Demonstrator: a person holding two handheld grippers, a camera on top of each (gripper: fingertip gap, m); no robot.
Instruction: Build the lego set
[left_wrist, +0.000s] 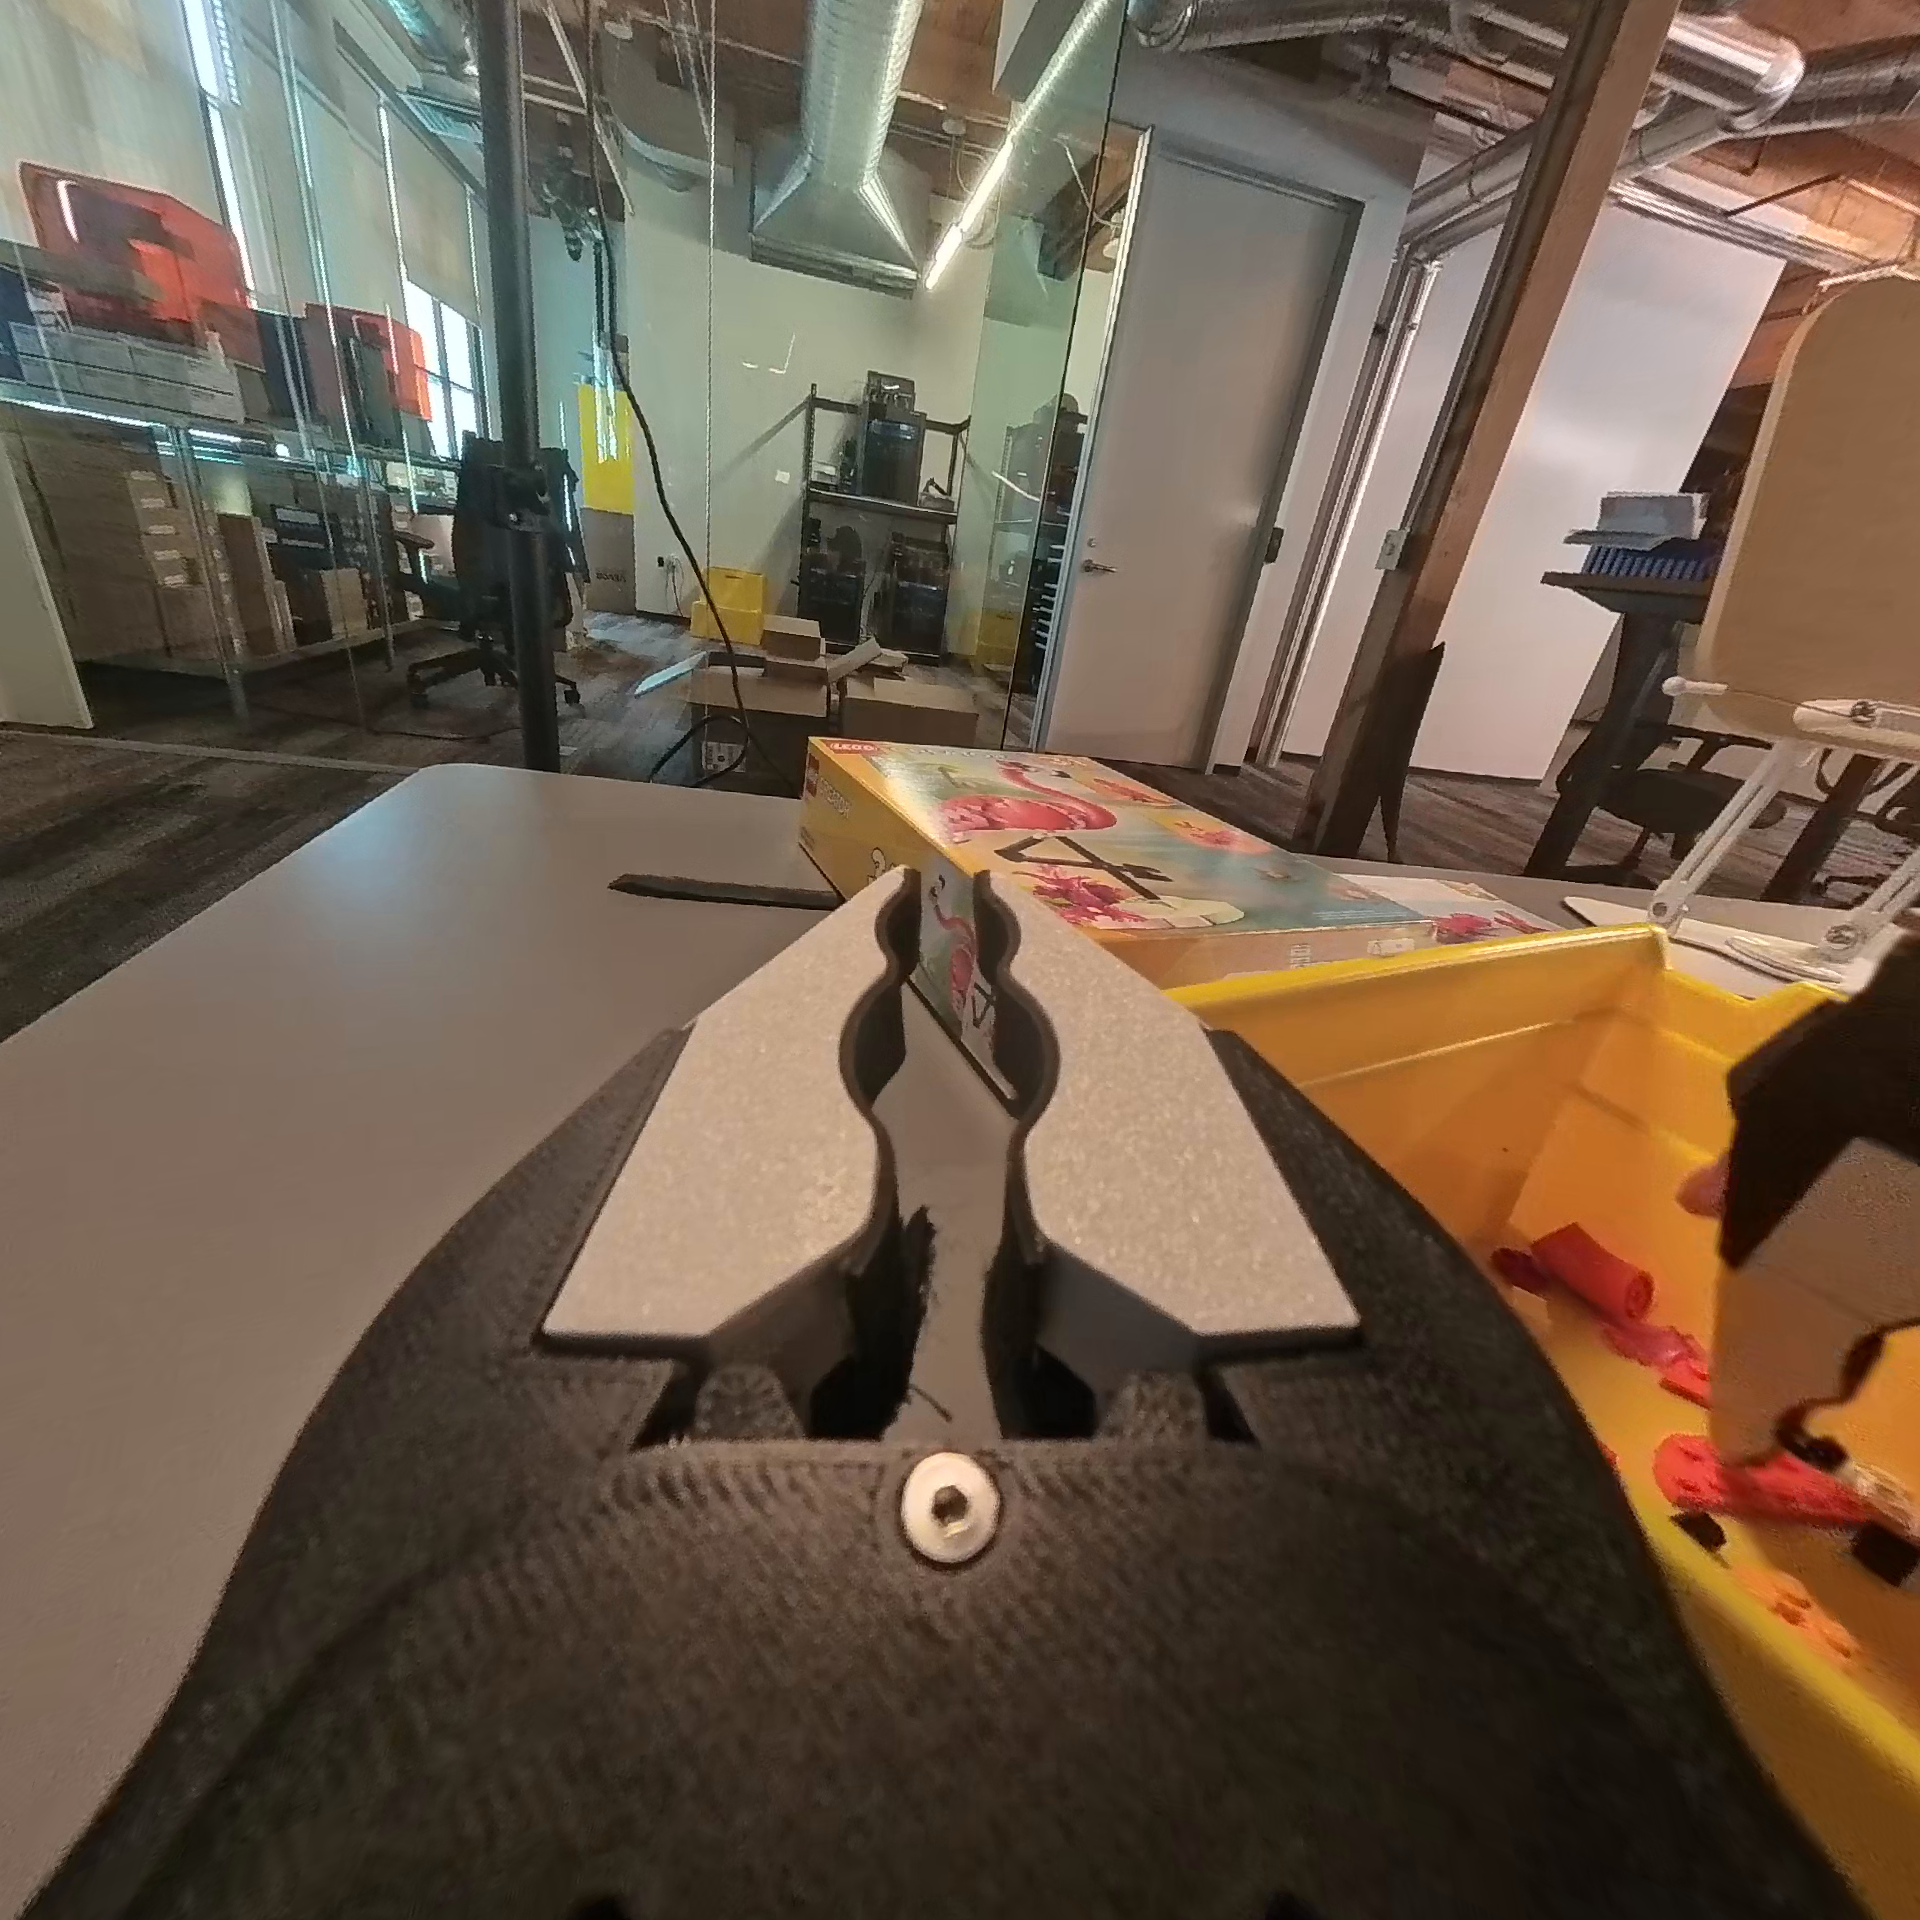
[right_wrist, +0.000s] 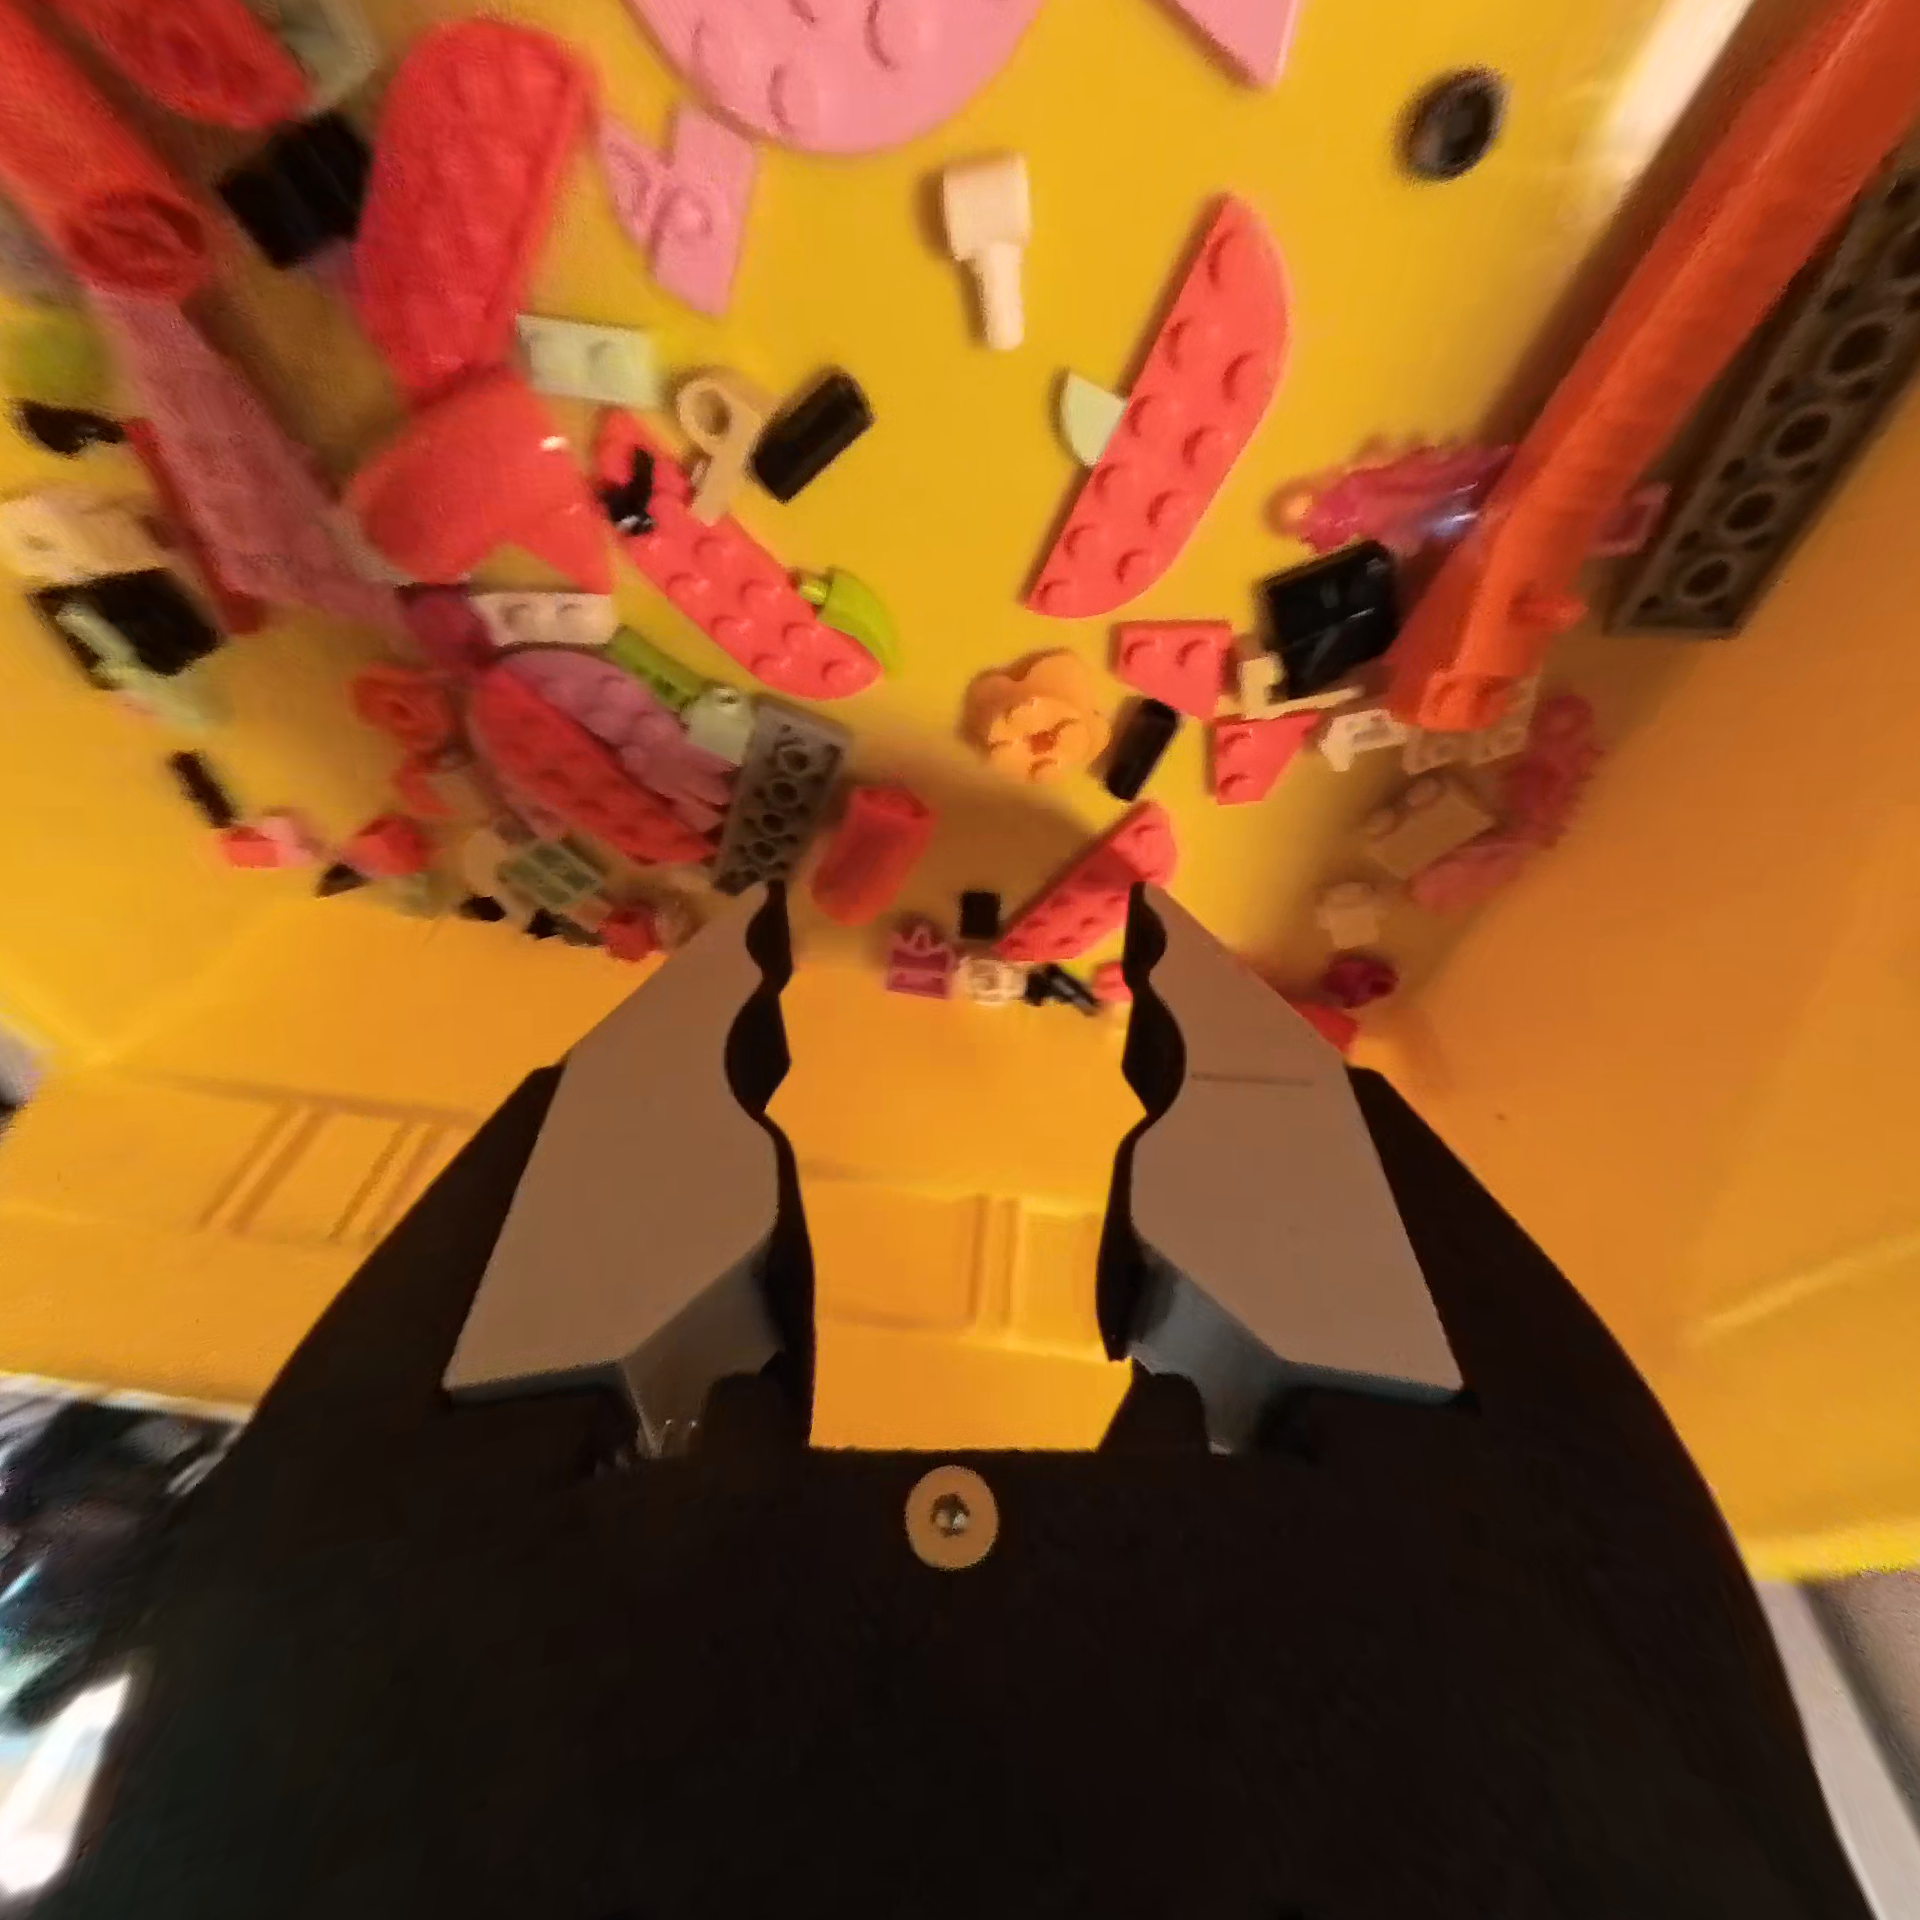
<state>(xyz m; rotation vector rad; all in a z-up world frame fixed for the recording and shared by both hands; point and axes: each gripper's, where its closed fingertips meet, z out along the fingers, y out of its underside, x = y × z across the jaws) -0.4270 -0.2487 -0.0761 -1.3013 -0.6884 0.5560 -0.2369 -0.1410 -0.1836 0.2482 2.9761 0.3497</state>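
Note:
My left gripper (left_wrist: 948, 883) is shut on a thin booklet (left_wrist: 951, 966) with a pink bird picture, held edge-on between its pads above the grey table (left_wrist: 312, 987). A yellow toy-brick box (left_wrist: 1091, 842) lies just beyond it. My right gripper (right_wrist: 956, 904) is open and empty, pointing down into a yellow bin (right_wrist: 1039, 1143) of loose bricks. A coral curved plate (right_wrist: 1091, 883) lies by its right fingertip, a coral brick (right_wrist: 873, 852) and a grey holed plate (right_wrist: 774, 810) by its left. Small magenta (right_wrist: 920, 961) and black (right_wrist: 977, 914) pieces lie between the tips. The right gripper also shows in the left wrist view (left_wrist: 1766, 1444), inside the bin (left_wrist: 1455, 977).
A black strip (left_wrist: 717, 890) lies on the table left of the box. A white-armed stand (left_wrist: 1766, 831) is at the right. A black pole (left_wrist: 520, 416) rises behind the table. In the bin, a long orange brick (right_wrist: 1621, 416) lies along the right wall and a large pink plate (right_wrist: 831, 62) at the far end. The tips of one gripper are about 25 cm away from the tips of the other. The long orange brick (right_wrist: 1621, 416) lies around 9 cm away from my right fingertips.

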